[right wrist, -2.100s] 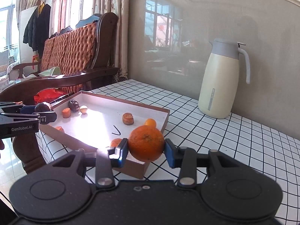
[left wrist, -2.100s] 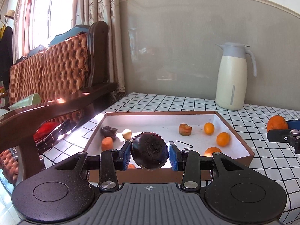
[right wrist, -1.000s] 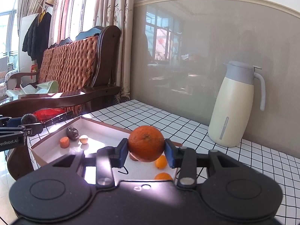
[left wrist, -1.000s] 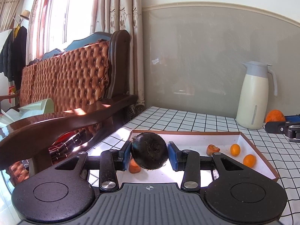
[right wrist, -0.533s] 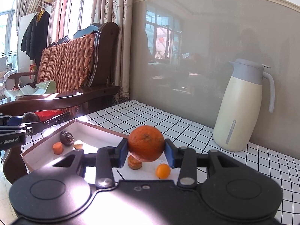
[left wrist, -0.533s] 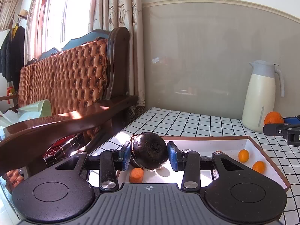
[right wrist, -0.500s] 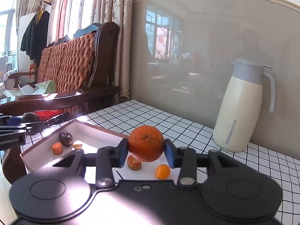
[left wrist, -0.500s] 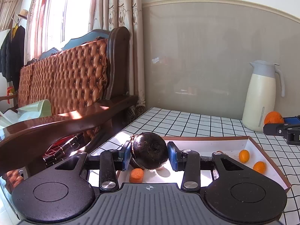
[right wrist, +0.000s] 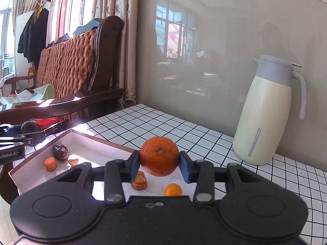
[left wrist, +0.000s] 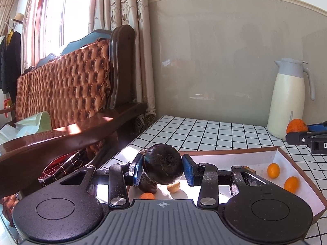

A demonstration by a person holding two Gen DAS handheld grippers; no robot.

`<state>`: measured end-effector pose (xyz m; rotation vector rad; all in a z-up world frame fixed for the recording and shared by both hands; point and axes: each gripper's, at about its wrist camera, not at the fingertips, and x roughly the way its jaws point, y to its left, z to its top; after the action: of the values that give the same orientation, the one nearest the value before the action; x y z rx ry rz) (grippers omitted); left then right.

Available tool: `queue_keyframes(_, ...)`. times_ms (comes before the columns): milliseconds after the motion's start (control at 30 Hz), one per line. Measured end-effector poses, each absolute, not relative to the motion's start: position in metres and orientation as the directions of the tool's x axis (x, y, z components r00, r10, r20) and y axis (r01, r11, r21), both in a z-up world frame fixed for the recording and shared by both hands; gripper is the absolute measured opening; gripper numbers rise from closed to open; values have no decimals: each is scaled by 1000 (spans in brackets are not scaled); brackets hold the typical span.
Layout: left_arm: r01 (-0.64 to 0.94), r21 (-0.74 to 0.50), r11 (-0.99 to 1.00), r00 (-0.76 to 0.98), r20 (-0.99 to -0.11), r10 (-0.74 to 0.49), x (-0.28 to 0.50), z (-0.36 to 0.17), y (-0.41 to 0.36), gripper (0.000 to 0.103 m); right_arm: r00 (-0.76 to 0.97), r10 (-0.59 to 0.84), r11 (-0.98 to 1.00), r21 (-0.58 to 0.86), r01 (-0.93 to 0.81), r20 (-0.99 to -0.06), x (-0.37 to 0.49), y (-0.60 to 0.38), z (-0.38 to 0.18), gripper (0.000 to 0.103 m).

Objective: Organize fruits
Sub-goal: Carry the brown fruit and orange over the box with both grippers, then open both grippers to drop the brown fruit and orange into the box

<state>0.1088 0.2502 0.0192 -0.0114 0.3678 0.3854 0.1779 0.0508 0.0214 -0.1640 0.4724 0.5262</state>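
My left gripper (left wrist: pixel 162 167) is shut on a dark purple round fruit (left wrist: pixel 163 164) and holds it above the near left corner of a shallow brown-edged white box (left wrist: pixel 302 175). My right gripper (right wrist: pixel 159 166) is shut on a large orange (right wrist: pixel 159 156) above the box (right wrist: pixel 85 140). In the box lie small oranges (left wrist: pixel 273 170), a carrot piece (right wrist: pixel 50 164), a dark wrinkled fruit (right wrist: pixel 60 152) and other small pieces (right wrist: pixel 139 180). The right gripper with its orange also shows at the far right of the left wrist view (left wrist: pixel 296 125).
A cream thermos jug (right wrist: pixel 267 110) stands on the black-and-white checked tablecloth (right wrist: pixel 163 124) against the grey wall. A dark wooden sofa with tufted brown cushions (left wrist: pixel 65 94) runs along the table's left side, near the window curtains.
Both grippers have risen and moved forward over the box, each still holding its fruit. The box now lies lower and closer in both views.
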Motion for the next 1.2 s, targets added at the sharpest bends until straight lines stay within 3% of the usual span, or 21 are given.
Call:
queue_keyframes(900, -366, 83, 927, 800, -481, 359, 175, -7, 260, 41, 665, 423, 844, 0, -537, -616, 238, 69, -10, 33)
queue_keyframes(933, -371, 74, 926, 802, -478, 359, 174, -7, 262, 41, 660, 428, 843, 9, -538, -618, 241, 69, -10, 35)
queue_keyframes(967, -381, 69, 922, 801, -474, 366, 174, -7, 263, 42, 654, 427, 842, 11, -539, -625, 244, 69, -10, 54)
queue_keyframes(1000, -399, 71, 914, 796, -468, 384, 172, -7, 263, 56, 661, 413, 847, -3, -531, -626, 246, 69, -10, 70)
queue_keyframes(1033, -416, 67, 907, 798, -451, 400, 170, -7, 264, 76, 695, 397, 861, -18, -508, -599, 244, 66, -8, 94)
queue_keyframes(1067, -433, 62, 899, 807, -419, 417, 165, -5, 263, 103, 738, 391, 878, -19, -479, -550, 240, 62, -5, 97)
queue_keyframes(1200, -436, 74, 897, 820, -380, 429, 161, 1, 262, 103, 752, 387, 885, -15, -466, -534, 242, 57, -3, 97)
